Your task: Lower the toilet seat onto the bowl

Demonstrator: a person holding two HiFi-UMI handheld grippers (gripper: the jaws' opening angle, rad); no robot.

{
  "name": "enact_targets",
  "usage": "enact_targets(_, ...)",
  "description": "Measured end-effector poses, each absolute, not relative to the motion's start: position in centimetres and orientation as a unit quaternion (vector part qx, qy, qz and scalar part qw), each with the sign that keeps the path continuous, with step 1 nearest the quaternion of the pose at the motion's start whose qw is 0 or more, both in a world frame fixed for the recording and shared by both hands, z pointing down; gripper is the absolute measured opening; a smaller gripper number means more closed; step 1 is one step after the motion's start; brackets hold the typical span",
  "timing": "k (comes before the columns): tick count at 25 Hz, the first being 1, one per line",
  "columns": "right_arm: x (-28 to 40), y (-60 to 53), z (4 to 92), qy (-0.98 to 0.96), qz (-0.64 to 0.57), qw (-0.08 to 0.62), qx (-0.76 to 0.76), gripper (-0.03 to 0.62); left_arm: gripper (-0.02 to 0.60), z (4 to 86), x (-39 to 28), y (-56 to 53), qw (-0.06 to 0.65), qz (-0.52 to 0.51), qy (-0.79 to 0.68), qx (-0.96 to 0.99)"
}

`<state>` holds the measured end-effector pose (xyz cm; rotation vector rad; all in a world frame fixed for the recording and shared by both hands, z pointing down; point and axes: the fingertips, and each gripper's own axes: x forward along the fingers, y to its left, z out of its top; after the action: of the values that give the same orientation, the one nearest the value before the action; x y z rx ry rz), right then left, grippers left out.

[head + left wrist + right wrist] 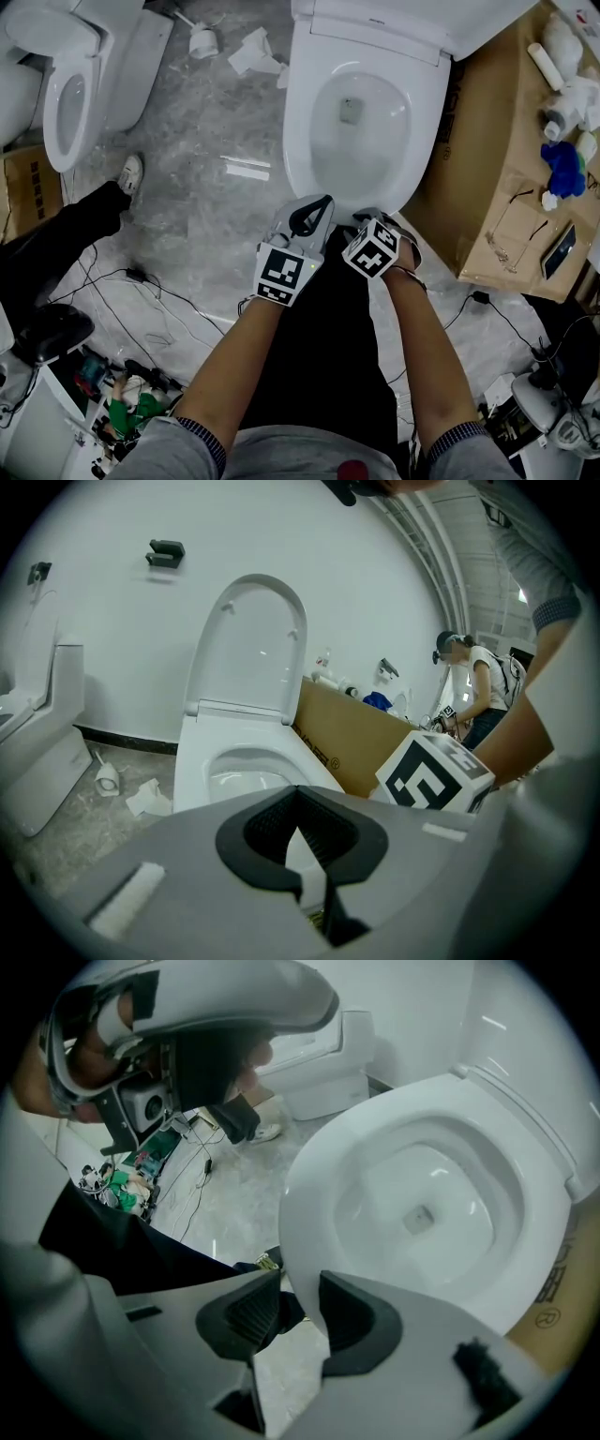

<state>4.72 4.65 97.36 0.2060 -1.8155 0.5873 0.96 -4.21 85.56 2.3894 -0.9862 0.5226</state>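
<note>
A white toilet stands straight ahead, its solid lid (249,639) upright against the tank. The seat ring (302,131) looks to be lying flat on the bowl (234,771); the ring (319,1176) fills the right gripper view. My left gripper (325,202) hovers at the bowl's front left edge, its tips meeting with nothing held (297,791). My right gripper (370,217) is just beside it at the front rim. Its jaws stand a little apart (298,1288), and the rim's front edge shows through the gap; I cannot tell whether they touch it.
A second toilet (66,94) stands at the left. A cardboard box (487,159) with bottles and a blue cloth (562,169) flanks the bowl's right. A brush (202,42), crumpled paper (258,52), cables (141,281) and another person's shoe (129,173) are on the floor.
</note>
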Motion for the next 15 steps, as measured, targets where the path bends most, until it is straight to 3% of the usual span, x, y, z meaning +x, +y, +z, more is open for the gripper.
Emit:
enact_targets(4,4.9,4.5,97.5,-0.774,0.255,0.573,0.087,0.109,0.008,85.8,0.8,-4.3,0.252,0.193,-0.364,0.876)
enact_targets(15,5.7,3.3,94.8,-0.774,0.254,0.570,0.107,0.138,0.008,83.4,0.7,-5.2,0.249,0.204,-0.356,0.877)
